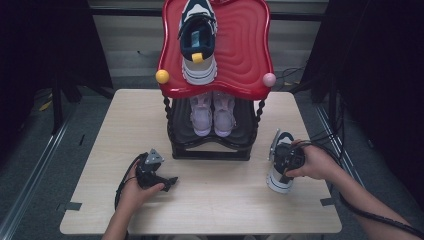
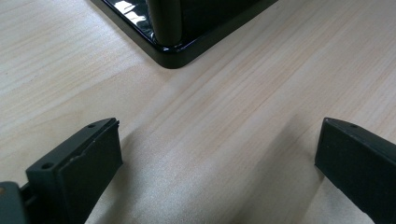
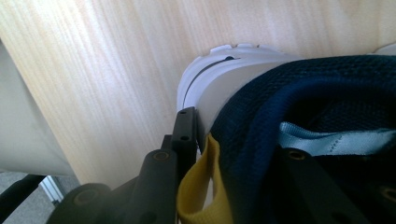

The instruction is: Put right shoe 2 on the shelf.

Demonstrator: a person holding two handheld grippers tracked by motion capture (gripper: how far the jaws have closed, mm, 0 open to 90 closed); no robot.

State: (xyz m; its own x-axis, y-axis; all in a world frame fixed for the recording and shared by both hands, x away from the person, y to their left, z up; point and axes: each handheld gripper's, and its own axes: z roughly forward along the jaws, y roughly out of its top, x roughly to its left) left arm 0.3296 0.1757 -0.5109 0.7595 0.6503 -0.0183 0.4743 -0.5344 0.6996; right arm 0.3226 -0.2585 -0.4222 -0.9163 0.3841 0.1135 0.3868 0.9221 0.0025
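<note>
A navy and white sneaker (image 1: 279, 181) stands on the table to the right of the rack, toe towards the rack. My right gripper (image 1: 286, 158) is shut on its heel collar. In the right gripper view one jaw presses the outside of the white heel and the other sits inside the navy sneaker (image 3: 327, 88), beside a yellow pull tab (image 3: 205, 186). My left gripper (image 1: 169, 183) lies low on the table in front of the rack's left corner. Its jaws (image 2: 219, 135) are wide open over bare wood. A matching sneaker (image 1: 198, 40) lies on the red top tray (image 1: 245, 55).
The black-framed shoe rack (image 1: 210, 150) stands at the table's middle back, with a pair of pale pink sneakers (image 1: 212, 114) on its lower shelf. Its glossy black base corner (image 2: 177, 46) lies just ahead of my left gripper. The wooden table (image 1: 225, 200) ends near both forearms.
</note>
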